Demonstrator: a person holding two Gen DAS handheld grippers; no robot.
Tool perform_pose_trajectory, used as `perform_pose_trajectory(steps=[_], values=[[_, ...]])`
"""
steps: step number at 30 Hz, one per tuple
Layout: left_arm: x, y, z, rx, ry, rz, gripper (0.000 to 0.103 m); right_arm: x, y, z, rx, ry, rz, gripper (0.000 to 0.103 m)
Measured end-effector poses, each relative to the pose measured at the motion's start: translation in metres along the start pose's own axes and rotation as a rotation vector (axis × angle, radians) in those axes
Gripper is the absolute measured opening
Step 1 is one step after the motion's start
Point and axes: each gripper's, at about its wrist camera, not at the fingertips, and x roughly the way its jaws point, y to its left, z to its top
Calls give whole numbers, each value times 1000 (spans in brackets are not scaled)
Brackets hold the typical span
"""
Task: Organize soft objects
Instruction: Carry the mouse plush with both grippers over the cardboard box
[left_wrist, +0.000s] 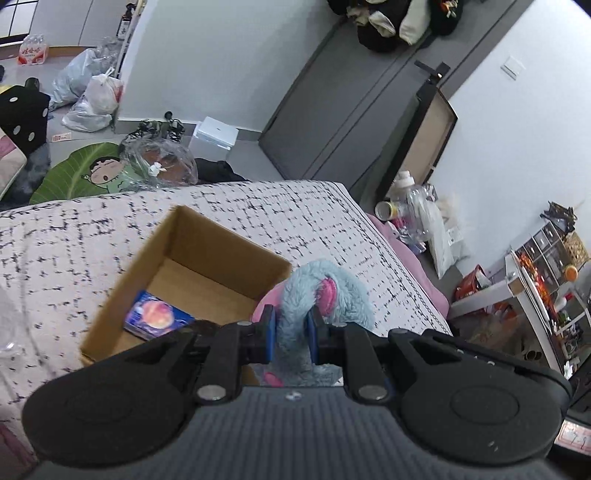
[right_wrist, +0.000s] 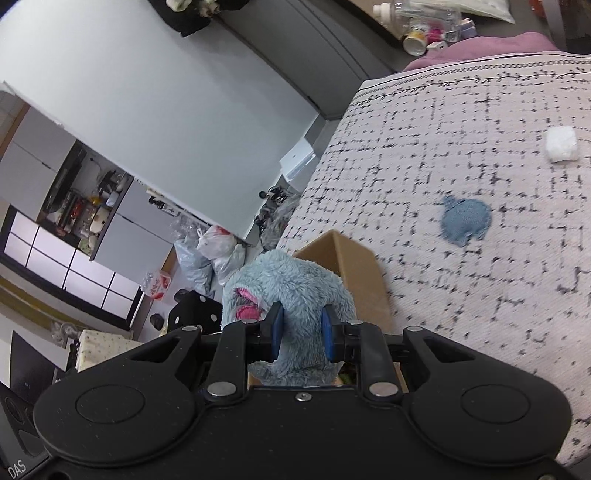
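1. Both tongs, left tongs and right tongs, pinch our blue plush toy at lower centre.
2. We hold it beside the cardboard box.
3. Right of frame, on the bed, lie a denim pouch and white pad.

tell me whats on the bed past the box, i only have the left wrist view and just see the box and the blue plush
Observer: The right wrist view shows a small blue fabric piece lying flat on the bedspread, apart from the cardboard box.
Operator: anything else out there
Observer: Yes, a white soft block sits farther along the bed, beyond the blue piece.
Operator: is the right gripper free to grab one
Observer: No. The right gripper is shut on the blue plush toy, the same toy your left gripper pinches.
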Motion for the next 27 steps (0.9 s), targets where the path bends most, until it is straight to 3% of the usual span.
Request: perform_pose_trajectory(steps=[13, 27], values=[[1, 50, 12, -17, -10, 20, 16, 43, 24, -19, -16, 43, -2, 22], [35, 82, 22, -49, 20, 49, 16, 84, 25, -22, -23, 74, -36, 22]])
